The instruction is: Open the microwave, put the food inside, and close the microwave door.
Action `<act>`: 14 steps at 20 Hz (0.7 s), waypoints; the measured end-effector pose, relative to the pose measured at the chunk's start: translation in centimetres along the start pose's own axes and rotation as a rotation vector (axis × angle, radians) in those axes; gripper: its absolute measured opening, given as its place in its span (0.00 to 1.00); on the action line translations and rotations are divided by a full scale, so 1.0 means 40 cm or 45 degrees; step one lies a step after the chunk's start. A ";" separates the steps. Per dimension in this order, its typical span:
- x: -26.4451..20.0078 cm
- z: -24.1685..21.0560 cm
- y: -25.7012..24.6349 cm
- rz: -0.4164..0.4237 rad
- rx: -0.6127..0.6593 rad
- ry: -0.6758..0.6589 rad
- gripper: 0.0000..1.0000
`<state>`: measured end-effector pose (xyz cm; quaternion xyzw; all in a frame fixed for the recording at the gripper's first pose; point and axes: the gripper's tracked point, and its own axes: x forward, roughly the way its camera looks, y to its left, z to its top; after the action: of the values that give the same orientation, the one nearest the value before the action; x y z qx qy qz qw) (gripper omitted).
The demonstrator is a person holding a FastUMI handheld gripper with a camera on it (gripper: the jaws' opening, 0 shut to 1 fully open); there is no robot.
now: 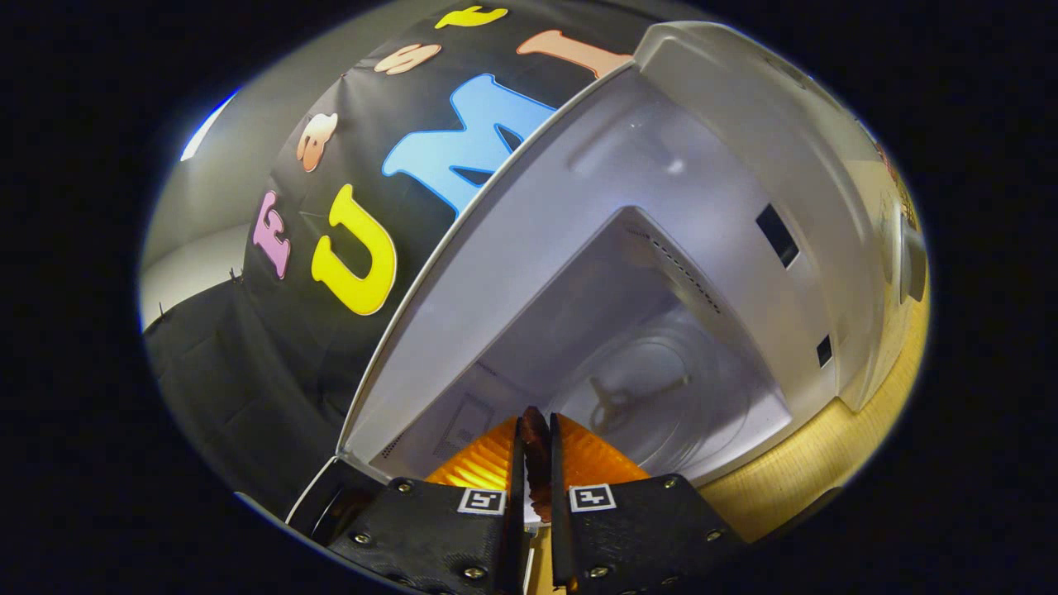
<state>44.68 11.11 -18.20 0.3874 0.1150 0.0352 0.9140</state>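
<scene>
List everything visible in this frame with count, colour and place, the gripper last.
microwave: one, white, door open, on the wooden table, just ahead of the fingers.
turntable: one, clear glass, on the cavity floor beyond the fingers.
food: one, dark brown, pinched between the fingers at the cavity mouth.
table: one, light wood, under the microwave.
door: one, dark window with white frame, beside the fingers.
hand-held gripper: one, fingers closed on the food.

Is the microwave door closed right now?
No, the microwave stands open, its bare turntable visible beyond the gripper holding food.
</scene>
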 end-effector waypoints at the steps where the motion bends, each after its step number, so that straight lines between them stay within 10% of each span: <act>1: 0.016 0.005 -0.014 -0.036 -0.025 -0.024 0.13; 9: 0.083 0.004 -0.082 -0.212 -0.201 -0.163 0.16; 14: 0.087 0.004 -0.107 -0.272 -0.336 -0.211 0.44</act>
<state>47.99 8.54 -21.80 0.2512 0.0742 -0.0791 0.9618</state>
